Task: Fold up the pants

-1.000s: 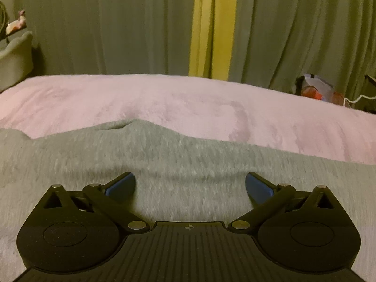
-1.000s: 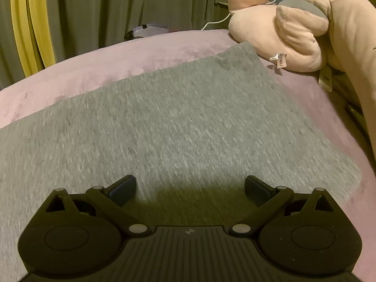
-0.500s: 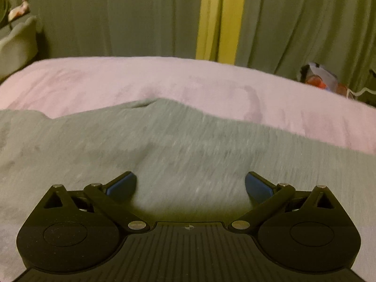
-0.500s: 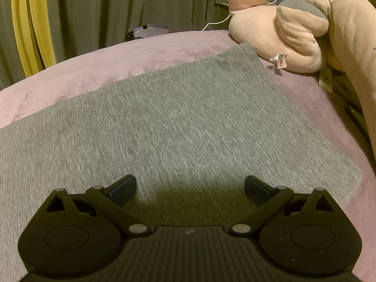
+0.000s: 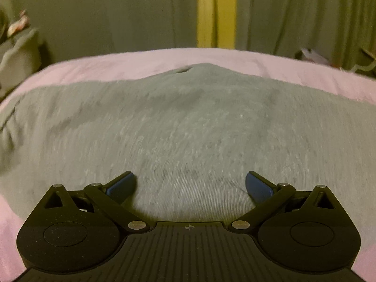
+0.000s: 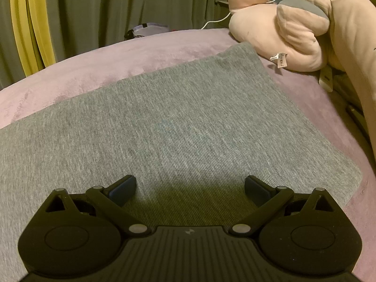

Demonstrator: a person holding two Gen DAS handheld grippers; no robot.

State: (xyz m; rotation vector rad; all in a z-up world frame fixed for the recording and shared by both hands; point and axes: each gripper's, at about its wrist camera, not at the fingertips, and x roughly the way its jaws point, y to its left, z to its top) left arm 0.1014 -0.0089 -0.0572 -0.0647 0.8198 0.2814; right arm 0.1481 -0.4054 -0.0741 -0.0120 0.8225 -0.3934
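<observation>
Grey knit pants (image 5: 188,122) lie spread flat on a pink bed cover (image 5: 141,58). In the left wrist view they fill the middle, with a small peak and slit at their far edge. My left gripper (image 5: 189,184) is open and empty, low over the near part of the pants. In the right wrist view the pants (image 6: 164,122) lie as a smooth flat panel whose far right corner points at a plush toy. My right gripper (image 6: 189,188) is open and empty just above the fabric.
A large pink and grey plush toy (image 6: 293,35) lies at the right of the bed, close to the pants' corner. Grey-green curtains with a yellow strip (image 5: 215,11) hang behind. A bag (image 6: 148,29) and a white cable (image 6: 216,20) sit beyond the bed.
The left gripper has tilted and moved so that more of the pants and less of the pink cover show. The right gripper has hardly moved. Both stay open.
</observation>
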